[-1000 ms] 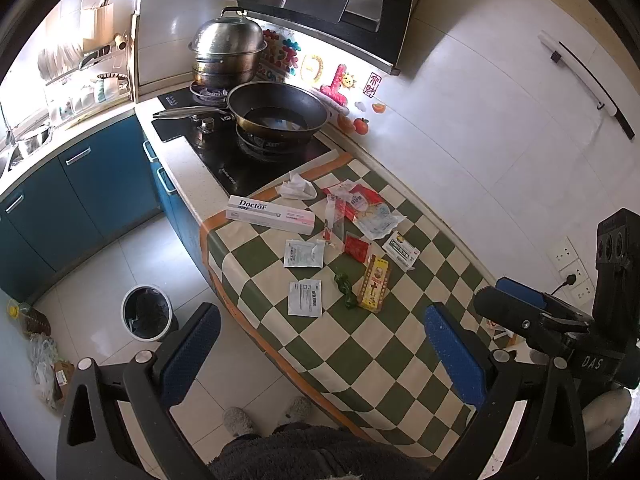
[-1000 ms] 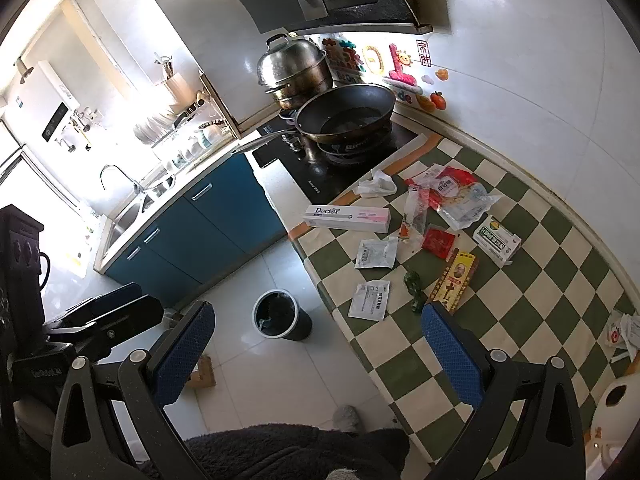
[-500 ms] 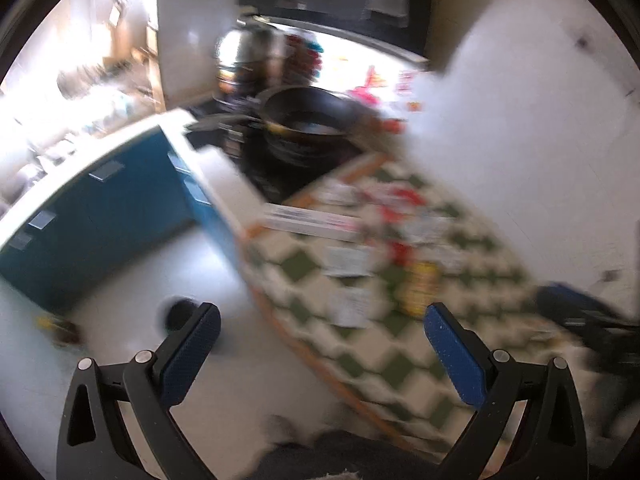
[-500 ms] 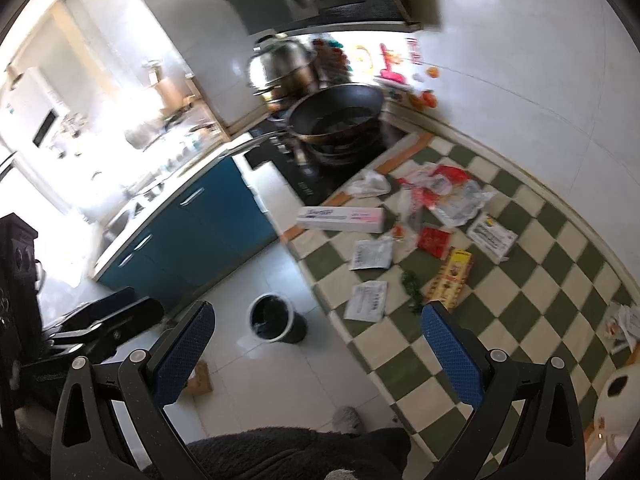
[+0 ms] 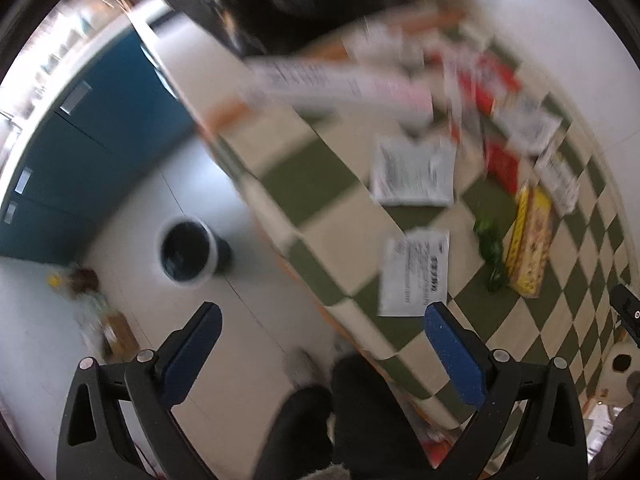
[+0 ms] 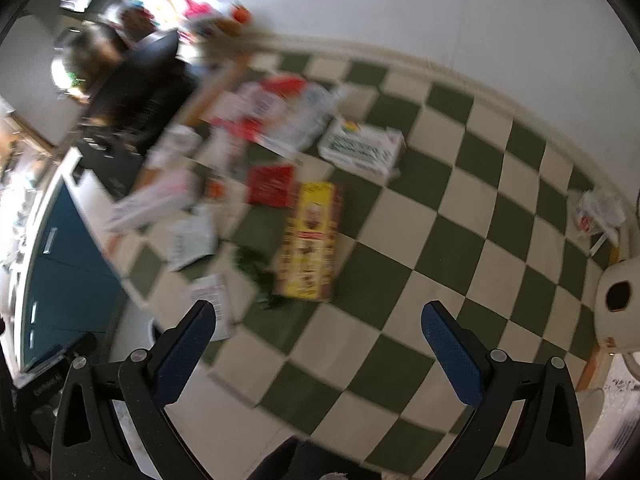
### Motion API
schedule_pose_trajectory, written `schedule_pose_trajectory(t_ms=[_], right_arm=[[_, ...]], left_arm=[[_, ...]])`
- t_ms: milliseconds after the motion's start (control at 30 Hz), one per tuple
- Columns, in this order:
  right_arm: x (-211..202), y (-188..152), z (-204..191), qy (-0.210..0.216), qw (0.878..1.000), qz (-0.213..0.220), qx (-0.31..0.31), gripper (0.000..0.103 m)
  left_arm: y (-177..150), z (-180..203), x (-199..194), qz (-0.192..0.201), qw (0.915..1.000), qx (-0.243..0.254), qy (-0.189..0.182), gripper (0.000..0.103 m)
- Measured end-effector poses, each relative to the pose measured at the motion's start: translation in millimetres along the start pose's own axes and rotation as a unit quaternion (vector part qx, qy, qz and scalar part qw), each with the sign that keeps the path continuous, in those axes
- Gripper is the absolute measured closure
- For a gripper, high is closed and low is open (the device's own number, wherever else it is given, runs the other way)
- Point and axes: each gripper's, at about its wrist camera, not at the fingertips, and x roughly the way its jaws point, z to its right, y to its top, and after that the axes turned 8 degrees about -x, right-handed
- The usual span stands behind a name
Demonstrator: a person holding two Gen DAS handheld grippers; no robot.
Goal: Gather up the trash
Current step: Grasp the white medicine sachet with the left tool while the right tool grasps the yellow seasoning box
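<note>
Trash lies scattered on a green-and-cream checked tablecloth (image 6: 420,264). A yellow box (image 6: 310,240) lies in the middle, also in the left wrist view (image 5: 530,240). A red packet (image 6: 270,186), a white carton (image 6: 362,146), a green wrapper (image 5: 490,246) and white sachets (image 5: 414,276) lie around it. A long white box (image 5: 340,84) sits near the stove. A black bin (image 5: 188,250) stands on the floor. My left gripper (image 5: 320,338) is open and empty above the table's edge. My right gripper (image 6: 316,336) is open and empty above the cloth, near the yellow box.
Blue cabinets (image 5: 80,120) line the far side of the white tiled floor. A dark stove with a pan (image 6: 132,76) stands at the table's far end. A white round appliance (image 6: 618,300) sits at the right edge. The wall runs behind the table.
Both grippers have dropped and moved in towards the table, so the trash looks much larger. Both views are blurred by motion. Both grippers stay open.
</note>
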Motion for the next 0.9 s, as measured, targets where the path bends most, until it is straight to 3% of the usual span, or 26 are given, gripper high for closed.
schedule_pose_trajectory(t_ms=[67, 133, 167, 200, 367, 400, 433, 467, 533, 600, 667, 900], right_arm=[[38.3, 13.6, 12.3, -0.001, 1.0, -0.027, 0.008, 0.001], [61.2, 21.2, 15.6, 0.0, 0.999, -0.044, 0.011, 0.002], [75.2, 26.7, 16.6, 0.002, 0.999, -0.053, 0.01, 0.002], [84.3, 30.5, 16.3, 0.004, 0.998, -0.057, 0.008, 0.002], [120.7, 47.8, -2.6, 0.003, 0.997, -0.076, -0.019, 0.003], [124.7, 49.3, -7.1, -0.001, 0.997, -0.078, -0.027, 0.003], [129.3, 51.0, -11.2, -0.005, 0.996, -0.081, -0.033, 0.003], [134.4, 52.2, -15.0, -0.007, 0.996, -0.084, -0.038, 0.006], [146.0, 52.4, -22.9, -0.011, 0.994, -0.096, -0.051, 0.013], [153.8, 51.4, -30.9, -0.013, 0.992, -0.101, -0.069, 0.032], [151.9, 46.4, -37.0, -0.032, 0.991, -0.087, -0.094, 0.04], [135.5, 38.7, -13.2, -0.011, 0.993, -0.06, -0.104, 0.042]], left_arm=[[4.3, 13.0, 30.7, -0.041, 0.999, -0.009, -0.015, 0.007], [7.2, 26.3, 57.2, -0.066, 0.9975, -0.017, -0.02, 0.022], [8.3, 33.7, 69.5, -0.076, 0.9967, -0.019, -0.022, 0.024], [8.4, 38.6, 76.3, -0.08, 0.9964, -0.018, -0.02, 0.03], [0.7, 56.7, 72.6, -0.046, 0.9986, 0.001, 0.027, 0.034], [-1.7, 57.4, 68.6, -0.038, 0.9989, 0.003, 0.025, 0.045], [-3.3, 60.2, 63.7, -0.032, 0.9992, 0.007, 0.024, 0.075], [-3.7, 61.0, 59.5, -0.026, 0.9991, 0.01, 0.03, 0.09], [-3.8, 59.5, 57.2, -0.034, 0.9989, 0.008, 0.032, 0.098], [-1.5, 55.6, 53.5, -0.036, 0.9989, 0.001, 0.029, 0.102], [2.2, 51.2, 49.3, -0.035, 0.9989, -0.004, 0.031, 0.102], [16.1, 39.7, 14.2, 0.028, 0.9986, -0.008, 0.044, 0.102]])
